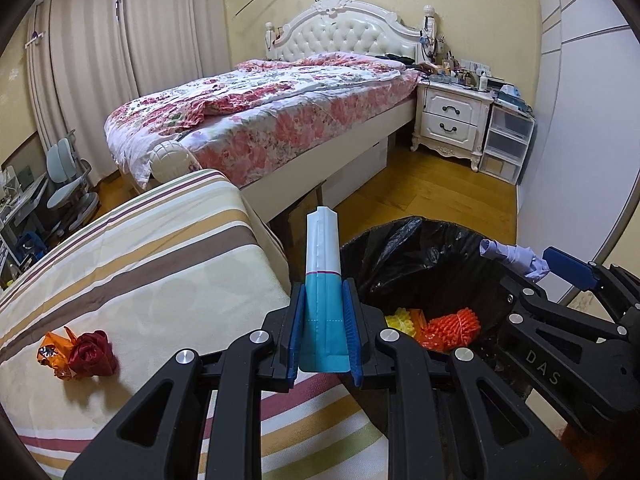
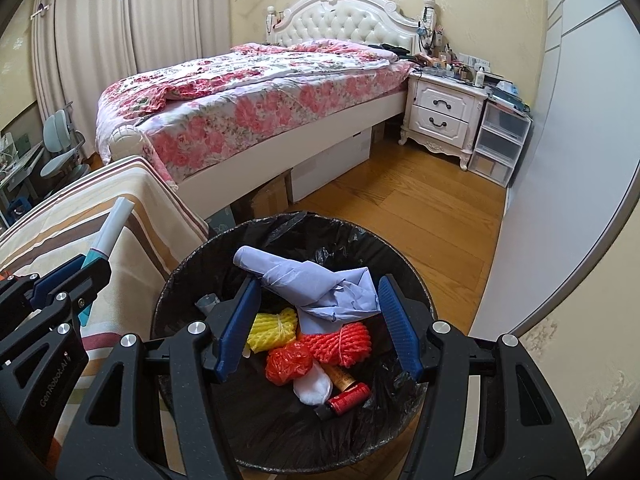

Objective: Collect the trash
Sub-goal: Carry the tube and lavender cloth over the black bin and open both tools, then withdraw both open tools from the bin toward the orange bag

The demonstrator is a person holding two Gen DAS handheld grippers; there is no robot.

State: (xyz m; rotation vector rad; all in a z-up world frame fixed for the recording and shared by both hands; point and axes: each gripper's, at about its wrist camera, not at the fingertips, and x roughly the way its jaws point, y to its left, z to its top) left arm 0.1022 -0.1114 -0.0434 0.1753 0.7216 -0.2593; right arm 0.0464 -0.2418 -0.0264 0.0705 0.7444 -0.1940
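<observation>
My left gripper (image 1: 323, 292) is shut on a teal and white packet (image 1: 323, 248) that stands upright between its blue pads, above the edge of the striped surface (image 1: 160, 264). A black-lined trash bin (image 2: 176, 292) sits just to its right. Over the bin, my right gripper (image 2: 319, 282) holds a crumpled lavender paper (image 2: 320, 284) that spans both pads. Yellow foam net (image 2: 272, 328), orange foam net (image 2: 344, 340), a red bag and a red cylinder lie inside the bin. A crumpled dark red wrapper (image 1: 90, 354) and an orange wrapper (image 1: 52, 354) lie on the striped surface.
A bed with a floral quilt (image 1: 260, 112) stands behind, with boxes under it. A white nightstand (image 1: 452, 120) and clear plastic drawers (image 1: 506, 140) stand at the far right beside a wardrobe door (image 1: 580, 120). Wooden floor (image 2: 420, 208) lies beyond the bin. A desk chair (image 1: 64, 184) is far left.
</observation>
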